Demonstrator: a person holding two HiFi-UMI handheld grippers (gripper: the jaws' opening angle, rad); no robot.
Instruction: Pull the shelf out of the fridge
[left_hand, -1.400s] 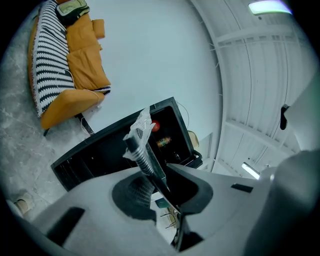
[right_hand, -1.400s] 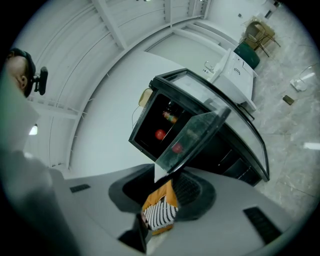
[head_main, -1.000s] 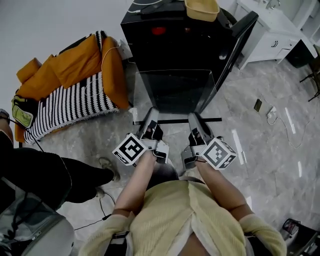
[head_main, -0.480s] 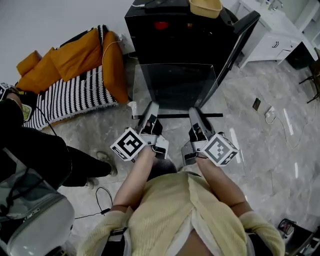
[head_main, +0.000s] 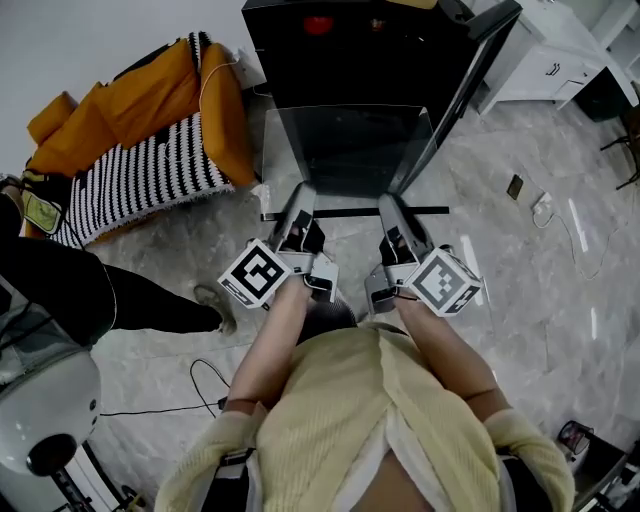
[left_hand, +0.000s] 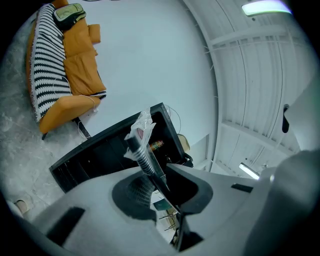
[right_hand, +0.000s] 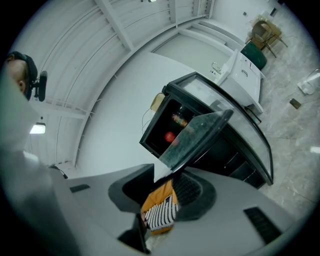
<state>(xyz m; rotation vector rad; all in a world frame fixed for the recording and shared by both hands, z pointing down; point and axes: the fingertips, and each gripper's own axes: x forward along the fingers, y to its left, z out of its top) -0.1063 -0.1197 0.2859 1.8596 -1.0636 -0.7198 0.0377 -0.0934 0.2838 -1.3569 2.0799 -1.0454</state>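
Note:
The glass shelf (head_main: 345, 160) with a black front strip hangs level in front of the black fridge (head_main: 350, 50), most of it outside the cabinet. My left gripper (head_main: 300, 205) is shut on the shelf's front edge near its left corner. My right gripper (head_main: 393, 207) is shut on the same edge near its right corner. In the left gripper view the shelf (left_hand: 143, 156) shows edge-on as a dark strip clamped between the jaws of the left gripper (left_hand: 156, 176). The right gripper view has the glass shelf (right_hand: 200, 136) running out from the right gripper (right_hand: 165, 176) towards the open fridge (right_hand: 172, 125).
The fridge door (head_main: 470, 85) stands open at the right. An orange sofa (head_main: 130, 140) with a striped blanket sits left of the fridge. A bystander's black-clad leg (head_main: 110, 300) is at the left, a cable (head_main: 170, 405) on the floor, a white cabinet (head_main: 540, 60) at top right.
The fridge has slid up in the head view as I back away, both grippers still clamped on the shelf. The bystander at the left has shifted.

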